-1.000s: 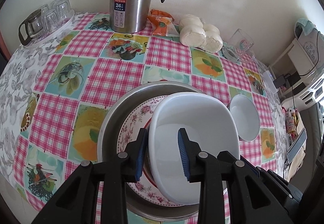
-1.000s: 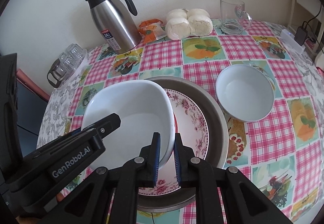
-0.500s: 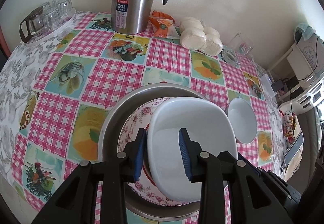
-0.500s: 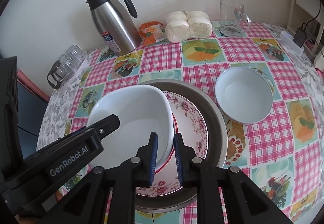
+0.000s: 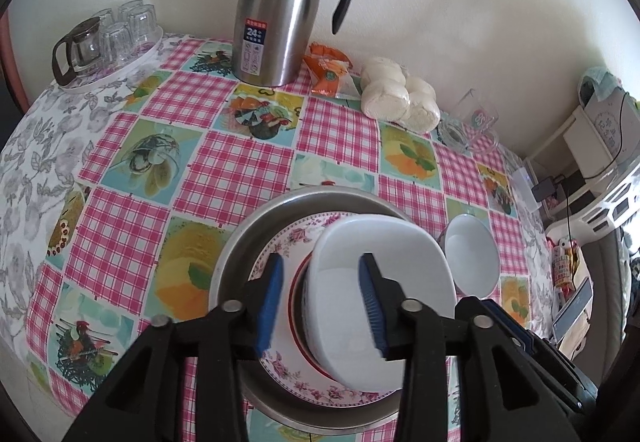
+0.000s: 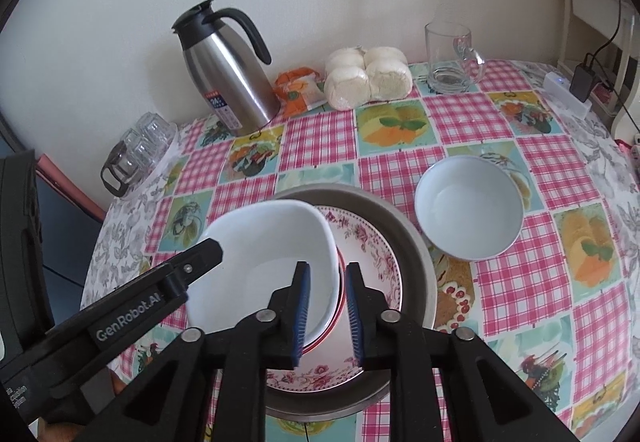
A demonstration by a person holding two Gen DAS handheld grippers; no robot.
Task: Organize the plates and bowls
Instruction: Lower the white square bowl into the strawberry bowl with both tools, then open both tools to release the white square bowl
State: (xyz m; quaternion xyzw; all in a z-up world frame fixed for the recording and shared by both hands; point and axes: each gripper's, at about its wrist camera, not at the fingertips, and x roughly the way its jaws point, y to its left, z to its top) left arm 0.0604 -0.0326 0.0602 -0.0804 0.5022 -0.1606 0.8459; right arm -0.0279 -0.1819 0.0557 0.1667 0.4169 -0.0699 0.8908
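White dish (image 5: 380, 282) sits in flowered plate (image 5: 296, 242) inside metal pan (image 5: 236, 254) on desk; left gripper (image 5: 320, 302) and right gripper (image 6: 326, 316) jaws opening astride its rims, pads clear. Risk: snagging rim on withdrawal tips it. Small bowl (image 6: 468, 208) just beside pan; thermos (image 5: 280, 10), glass mug (image 6: 450, 58) well apart

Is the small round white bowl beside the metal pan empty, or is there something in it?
Empty. In the right wrist view the round white bowl shows a bare white inside, and it stands upright on the tablecloth.
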